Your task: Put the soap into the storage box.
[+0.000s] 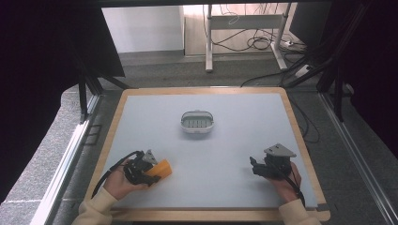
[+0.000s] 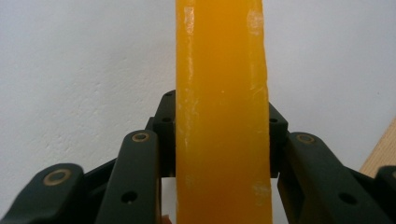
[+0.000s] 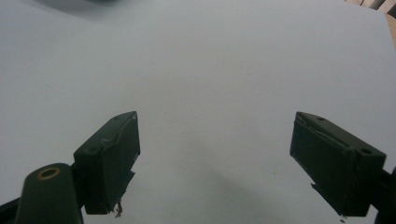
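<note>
A: What colours am I seeing?
B: Orange-yellow block (image 2: 222, 116) between my left gripper's (image 2: 222, 140) black jaws, pale streaks on it. Right gripper (image 3: 215, 158) black too, over the plain light-grey mat (image 3: 210, 70).

Table (image 1: 141, 117): pale grey-blue top with a light wood border, sitting on grey carpeted floor (image 1: 155, 70). Small white soap dish (image 1: 197, 121) with a slotted insert rests directly on it, just past centre toward the far edge. Orange soap bar (image 1: 161, 169) at the near-left, whether it touches the top can't be told.
</note>
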{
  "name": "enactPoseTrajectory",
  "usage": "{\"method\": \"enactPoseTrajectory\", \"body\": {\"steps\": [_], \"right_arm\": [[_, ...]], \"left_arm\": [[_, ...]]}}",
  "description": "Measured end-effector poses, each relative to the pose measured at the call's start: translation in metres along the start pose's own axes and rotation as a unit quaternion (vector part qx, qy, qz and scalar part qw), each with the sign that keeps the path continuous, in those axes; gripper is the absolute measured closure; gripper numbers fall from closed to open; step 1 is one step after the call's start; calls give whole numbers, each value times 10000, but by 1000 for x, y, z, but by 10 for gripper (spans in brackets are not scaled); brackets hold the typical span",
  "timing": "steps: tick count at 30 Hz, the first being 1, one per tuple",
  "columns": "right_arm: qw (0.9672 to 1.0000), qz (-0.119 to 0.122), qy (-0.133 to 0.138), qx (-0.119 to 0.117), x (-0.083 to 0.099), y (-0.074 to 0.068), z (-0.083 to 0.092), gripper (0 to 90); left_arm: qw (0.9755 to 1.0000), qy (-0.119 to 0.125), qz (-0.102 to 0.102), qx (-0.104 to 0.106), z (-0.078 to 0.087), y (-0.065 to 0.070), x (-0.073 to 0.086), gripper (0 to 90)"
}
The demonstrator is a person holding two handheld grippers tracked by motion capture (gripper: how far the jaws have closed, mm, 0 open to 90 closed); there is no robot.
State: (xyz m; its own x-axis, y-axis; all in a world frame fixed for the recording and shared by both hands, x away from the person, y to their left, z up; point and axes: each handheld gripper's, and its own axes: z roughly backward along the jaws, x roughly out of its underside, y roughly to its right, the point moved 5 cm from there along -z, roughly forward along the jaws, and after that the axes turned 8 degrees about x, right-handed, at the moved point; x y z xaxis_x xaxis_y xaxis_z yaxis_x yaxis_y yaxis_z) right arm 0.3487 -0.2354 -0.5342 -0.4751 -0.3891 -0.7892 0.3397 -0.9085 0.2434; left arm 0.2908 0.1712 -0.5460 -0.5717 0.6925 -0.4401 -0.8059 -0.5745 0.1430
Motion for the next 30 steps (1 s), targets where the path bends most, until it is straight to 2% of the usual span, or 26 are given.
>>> {"method": "enactPoseTrajectory", "body": {"steps": [16, 30], "right_arm": [[10000, 5, 4, 10, 0, 1, 1, 162], [10000, 1, 3, 32, 0, 1, 1, 162]], "left_arm": [[10000, 73, -11, 16, 0, 0, -1, 619], [9996, 275, -4, 64, 7, -2, -2, 620]]}}
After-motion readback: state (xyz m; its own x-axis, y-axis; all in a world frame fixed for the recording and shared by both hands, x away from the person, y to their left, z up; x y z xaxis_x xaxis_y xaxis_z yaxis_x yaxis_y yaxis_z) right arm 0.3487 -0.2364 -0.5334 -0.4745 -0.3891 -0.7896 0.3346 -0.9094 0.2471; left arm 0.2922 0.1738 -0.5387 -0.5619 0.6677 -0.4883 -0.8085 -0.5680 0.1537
